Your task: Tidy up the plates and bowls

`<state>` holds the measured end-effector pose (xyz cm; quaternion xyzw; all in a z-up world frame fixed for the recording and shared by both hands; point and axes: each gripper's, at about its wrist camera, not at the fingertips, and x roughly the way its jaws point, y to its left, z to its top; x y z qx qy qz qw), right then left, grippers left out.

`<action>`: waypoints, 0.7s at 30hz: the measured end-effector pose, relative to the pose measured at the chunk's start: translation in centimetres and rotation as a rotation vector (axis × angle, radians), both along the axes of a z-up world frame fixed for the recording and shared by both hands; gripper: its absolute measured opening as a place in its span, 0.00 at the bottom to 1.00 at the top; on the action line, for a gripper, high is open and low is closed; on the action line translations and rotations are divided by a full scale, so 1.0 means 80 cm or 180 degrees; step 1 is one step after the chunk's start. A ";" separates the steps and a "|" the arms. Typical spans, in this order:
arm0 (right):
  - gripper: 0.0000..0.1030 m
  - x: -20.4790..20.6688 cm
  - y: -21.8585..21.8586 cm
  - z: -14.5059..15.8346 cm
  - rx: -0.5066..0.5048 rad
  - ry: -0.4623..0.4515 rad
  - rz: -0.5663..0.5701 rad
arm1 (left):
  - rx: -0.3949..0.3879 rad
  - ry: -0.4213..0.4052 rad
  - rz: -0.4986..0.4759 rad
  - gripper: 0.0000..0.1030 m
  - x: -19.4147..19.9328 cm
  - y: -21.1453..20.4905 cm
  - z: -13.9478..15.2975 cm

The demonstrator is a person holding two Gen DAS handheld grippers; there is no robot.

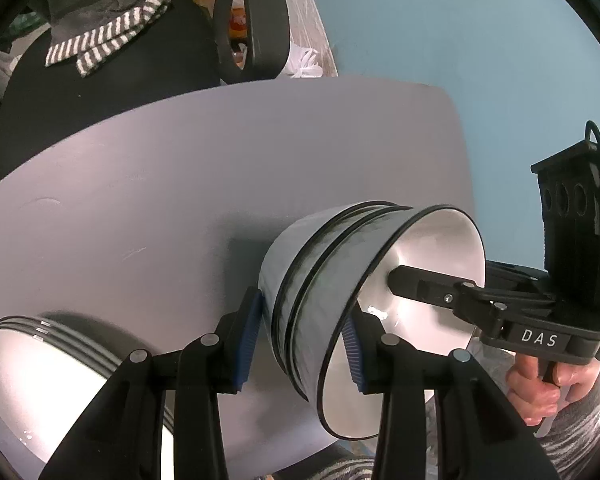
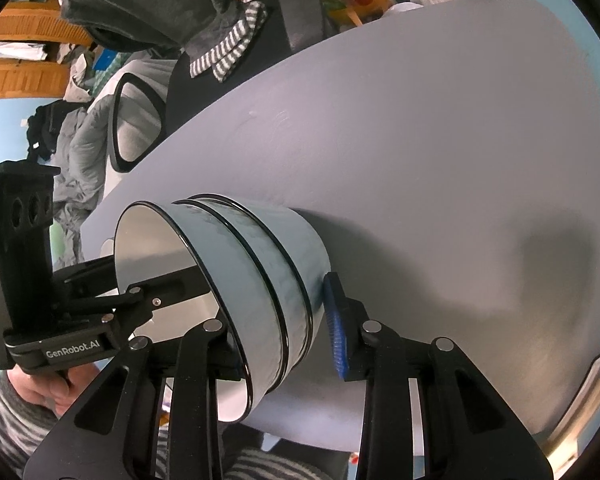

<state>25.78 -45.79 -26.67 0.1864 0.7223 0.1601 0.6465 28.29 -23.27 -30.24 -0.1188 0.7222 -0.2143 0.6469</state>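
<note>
A nested stack of pale grey bowls (image 1: pixel 320 280) with black rims and white insides stands on the grey table (image 1: pixel 180 160). Both grippers straddle its wall from opposite sides. My left gripper (image 1: pixel 302 340) has one blue pad outside the wall and one inside the top bowl; the jaws look closed on the stack. My right gripper (image 2: pixel 284 332) stands the same way, one finger inside, one blue pad (image 2: pixel 336 332) close to the outer wall. The stack also shows in the right wrist view (image 2: pixel 260 280). A stack of white plates (image 1: pixel 52 380) sits at lower left.
A black chair (image 1: pixel 100 92) with a striped cloth (image 1: pixel 108 40) stands behind the table. The table's near edge runs close under the bowls. Clutter and clothes (image 2: pixel 80 128) lie beyond the table in the right wrist view.
</note>
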 end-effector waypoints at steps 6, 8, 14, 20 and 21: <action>0.30 0.003 0.012 0.009 0.0020 -0.0032 0.0052 | 0.0042 -0.0074 0.0001 0.37 -0.003 0.013 0.020; 0.30 0.001 0.016 0.012 0.0038 -0.0039 0.0049 | 0.0054 -0.0086 0.0013 0.37 -0.003 0.017 0.025; 0.30 0.000 0.031 0.008 0.0098 -0.0003 0.0032 | 0.0121 -0.0080 0.0078 0.37 -0.003 0.027 0.029; 0.30 -0.002 0.046 0.006 0.0086 0.0035 0.0091 | 0.0158 -0.0068 0.0096 0.37 -0.006 0.033 0.032; 0.30 -0.003 0.049 0.009 0.0081 0.0033 0.0100 | 0.0159 -0.0065 0.0095 0.37 -0.006 0.034 0.034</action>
